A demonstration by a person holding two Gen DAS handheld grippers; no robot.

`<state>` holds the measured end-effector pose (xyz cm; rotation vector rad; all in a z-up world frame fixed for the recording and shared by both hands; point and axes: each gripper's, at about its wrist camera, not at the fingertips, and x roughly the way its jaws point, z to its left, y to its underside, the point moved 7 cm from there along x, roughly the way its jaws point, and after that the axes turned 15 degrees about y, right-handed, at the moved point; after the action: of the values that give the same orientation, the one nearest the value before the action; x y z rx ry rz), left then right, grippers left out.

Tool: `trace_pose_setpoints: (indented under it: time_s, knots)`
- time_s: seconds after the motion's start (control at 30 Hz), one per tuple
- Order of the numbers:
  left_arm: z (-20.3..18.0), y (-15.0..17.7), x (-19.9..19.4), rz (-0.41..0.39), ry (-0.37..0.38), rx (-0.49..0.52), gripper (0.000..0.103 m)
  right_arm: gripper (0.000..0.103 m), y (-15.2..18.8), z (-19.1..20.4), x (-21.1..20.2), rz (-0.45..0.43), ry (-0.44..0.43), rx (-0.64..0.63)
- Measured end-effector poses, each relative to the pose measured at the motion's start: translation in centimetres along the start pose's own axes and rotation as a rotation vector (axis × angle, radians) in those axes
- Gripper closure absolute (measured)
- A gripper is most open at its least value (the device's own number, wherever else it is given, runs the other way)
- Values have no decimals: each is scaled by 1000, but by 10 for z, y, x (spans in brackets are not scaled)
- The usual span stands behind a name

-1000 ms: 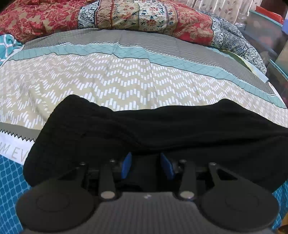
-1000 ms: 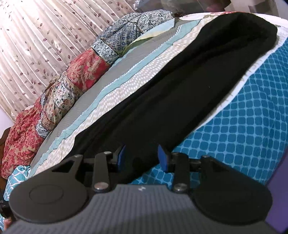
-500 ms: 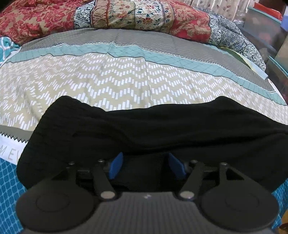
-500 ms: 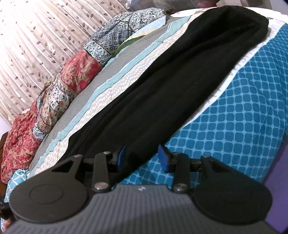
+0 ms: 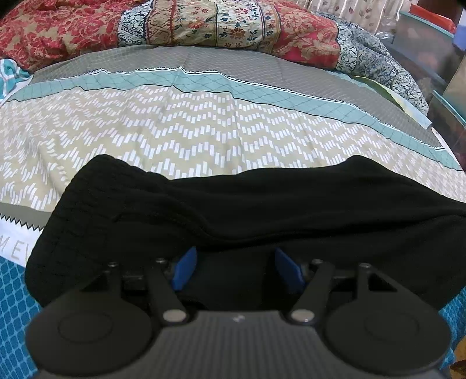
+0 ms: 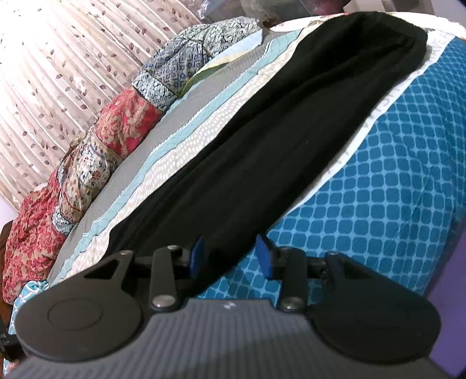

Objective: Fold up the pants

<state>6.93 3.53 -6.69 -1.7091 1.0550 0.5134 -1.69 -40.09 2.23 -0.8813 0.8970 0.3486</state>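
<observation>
Left wrist view, left to right: white lettering on the bedsheet (image 5: 204, 137) reads "M EV" at the left edge of the frame, cut off on one side by the frame and on the other by the fabric. The black pants (image 5: 233, 204) lie across the lower middle of the frame, from the left edge region to the right edge. The left claw (image 5: 236, 269) sits at the bottom centre with its blue pads spread wide; black fabric lies between them, and neither pad presses it. A floral quilt (image 5: 204, 23) runs along the top of the frame.

Right wrist view: a leaf-print curtain (image 6: 58, 73) fills the upper left. The pants (image 6: 276, 145) stretch diagonally from bottom centre to upper right. The right claw (image 6: 231, 256) is moderately open over their near end, with fabric between the pads, unclamped. Partial lettering at the upper right edge is unreadable.
</observation>
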Motion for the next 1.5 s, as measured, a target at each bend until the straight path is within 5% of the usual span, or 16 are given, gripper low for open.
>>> trace_pose_setpoints:
  time_s: [0.8,0.97,1.13,1.33,1.5]
  knots:
    - [-5,1,3,15,8,24,32,60,-44,-54,-22,-152,78,101]
    - [-6,-12,-18,-30,54,-59,32,51,-77,-98,-27,-253,131,203]
    - [-23,-27,-48,-105,47,-4,22,43,-114,-138,-18,-319,153,296]
    - [-33,-23,-39,-46,83,-75,22,26,-148,-164,15,-367,224,258]
    - [-43,-16,-25,0,65,-64,22,26,-168,-191,41,-349,225,288]
